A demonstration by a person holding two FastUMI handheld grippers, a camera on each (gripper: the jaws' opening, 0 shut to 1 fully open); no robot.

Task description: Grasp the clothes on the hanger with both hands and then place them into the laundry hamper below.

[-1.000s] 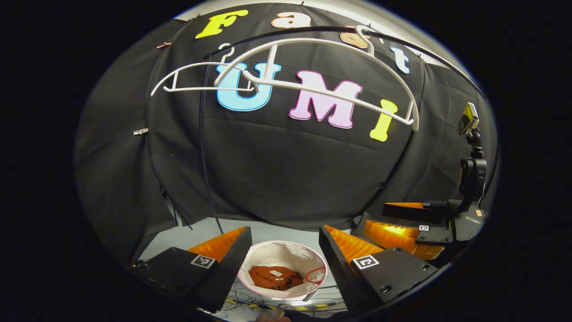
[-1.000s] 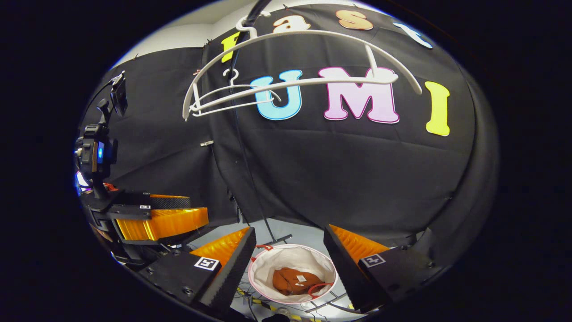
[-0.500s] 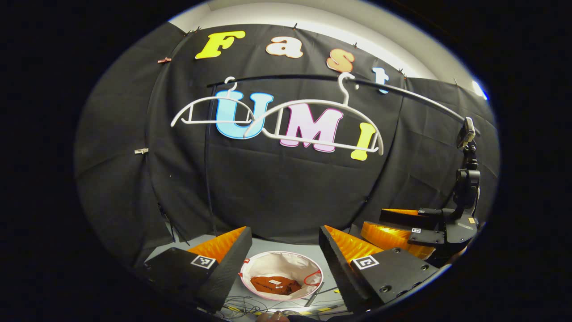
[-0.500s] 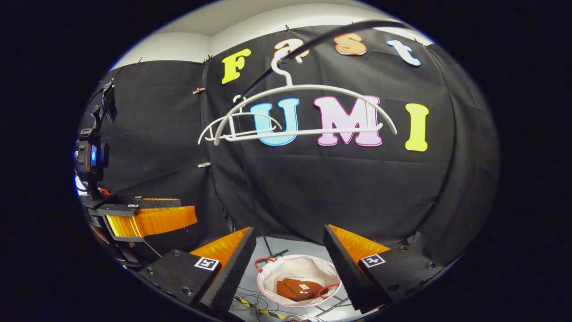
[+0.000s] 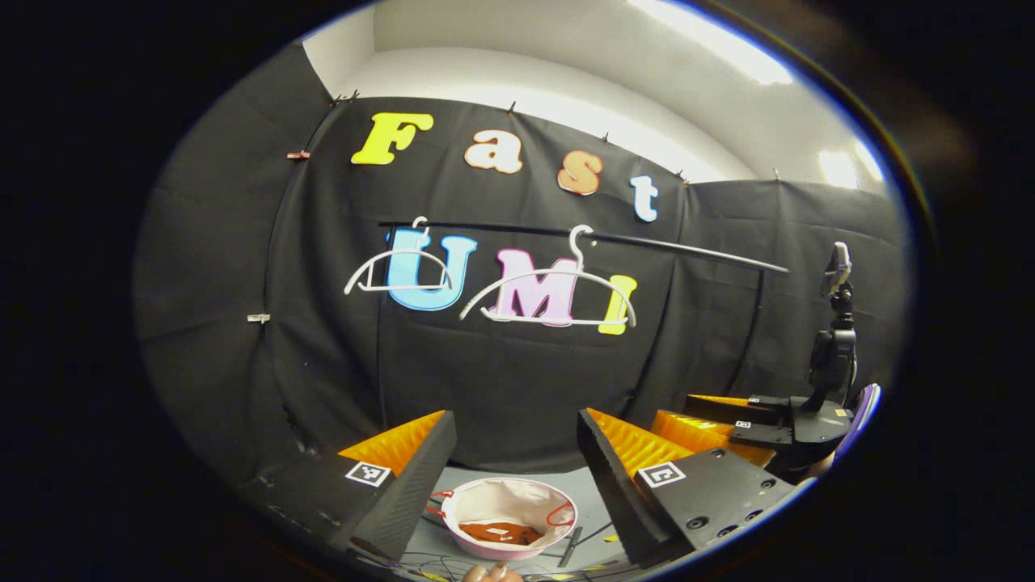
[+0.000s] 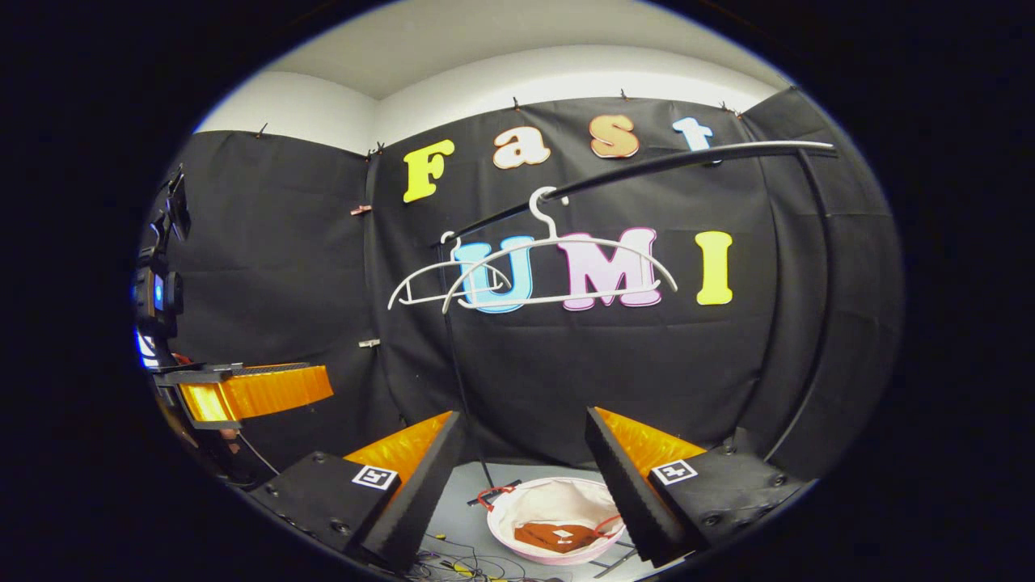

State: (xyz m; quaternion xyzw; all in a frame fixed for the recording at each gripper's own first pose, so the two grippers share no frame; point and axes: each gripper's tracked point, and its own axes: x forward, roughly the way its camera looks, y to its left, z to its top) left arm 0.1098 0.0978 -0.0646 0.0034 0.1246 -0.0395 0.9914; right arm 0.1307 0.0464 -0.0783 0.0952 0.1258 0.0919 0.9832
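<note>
orange garment (image 5: pixel 501 533) in hamper (image 5: pixel 517 502); both hangers (image 5: pixel 550 299) bare.

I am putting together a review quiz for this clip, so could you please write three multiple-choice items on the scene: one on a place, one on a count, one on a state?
1. Where is the orange garment?
A. On a hanger
B. Inside the laundry hamper
C. Between a gripper's fingers

2. How many white hangers hang on the black rail?
A. One
B. Two
C. Four

3. How do the fingers of the right gripper stand?
A. Apart, with nothing between them
B. Pressed on the garment
C. Closed on a hanger

Answers: 1 B, the garment lies at the bottom of the white, pink-rimmed hamper on the floor. 2 B, two bare hangers show on the rail in both views. 3 A, a wide gap shows between the orange-faced fingers, with the hamper seen through it; the left gripper stands the same way.
</note>
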